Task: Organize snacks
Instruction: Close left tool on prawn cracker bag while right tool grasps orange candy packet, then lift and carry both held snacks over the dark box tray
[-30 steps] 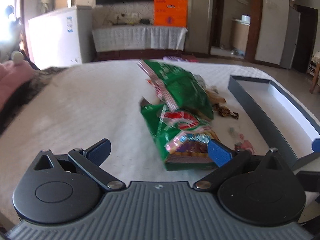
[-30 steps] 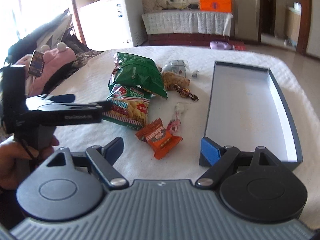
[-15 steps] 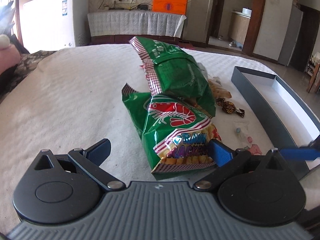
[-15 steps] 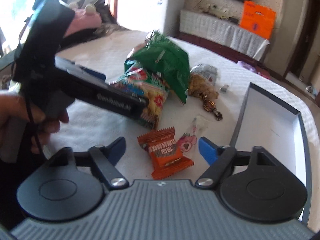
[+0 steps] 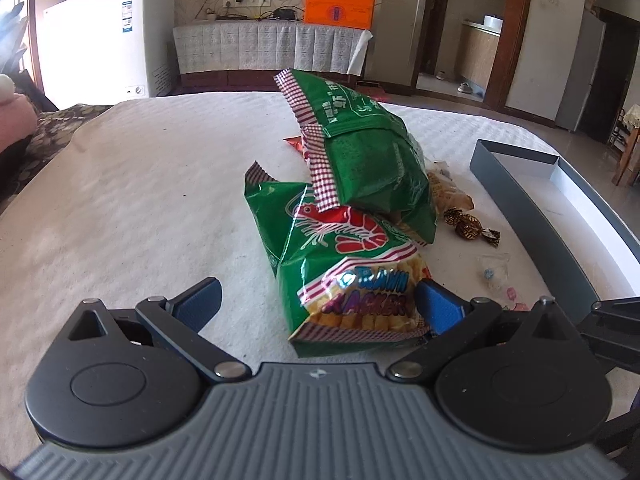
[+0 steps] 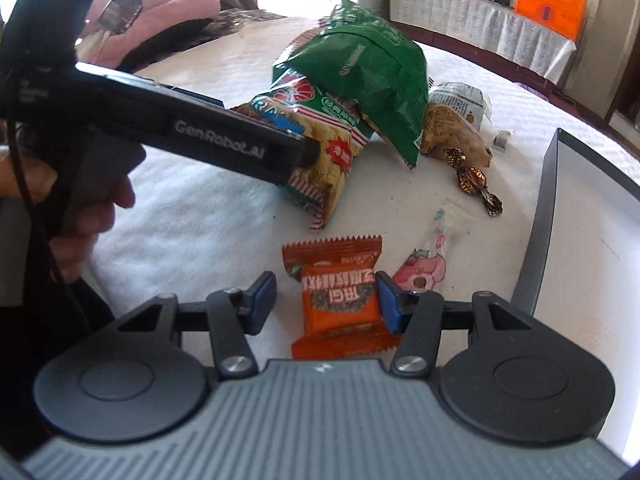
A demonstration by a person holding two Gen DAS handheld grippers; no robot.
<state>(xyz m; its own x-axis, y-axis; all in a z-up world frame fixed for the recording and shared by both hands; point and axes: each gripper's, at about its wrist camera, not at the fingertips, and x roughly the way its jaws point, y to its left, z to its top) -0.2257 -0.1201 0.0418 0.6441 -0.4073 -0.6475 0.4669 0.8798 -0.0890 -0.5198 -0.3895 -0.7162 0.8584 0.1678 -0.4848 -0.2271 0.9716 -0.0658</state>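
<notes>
My left gripper (image 5: 318,302) is open, its jaws either side of the near end of a green prawn cracker bag (image 5: 344,264), also in the right wrist view (image 6: 320,148). A second green bag (image 5: 364,160) leans on top of it. My right gripper (image 6: 326,300) is open around a small orange snack packet (image 6: 340,300) on the white cloth. A grey open box (image 6: 580,248) lies to the right, its rim also in the left wrist view (image 5: 532,216).
Brown wrapped candies (image 6: 472,178), a pink candy packet (image 6: 424,268), a beige snack pack (image 6: 444,128) and a clear wrapper (image 5: 494,268) lie between the bags and the box. A pink plush (image 6: 160,12) sits at the table's left edge.
Both grippers have moved forward and lower. The left one now straddles the prawn cracker bag. The right one has narrowed and now straddles the orange packet.
</notes>
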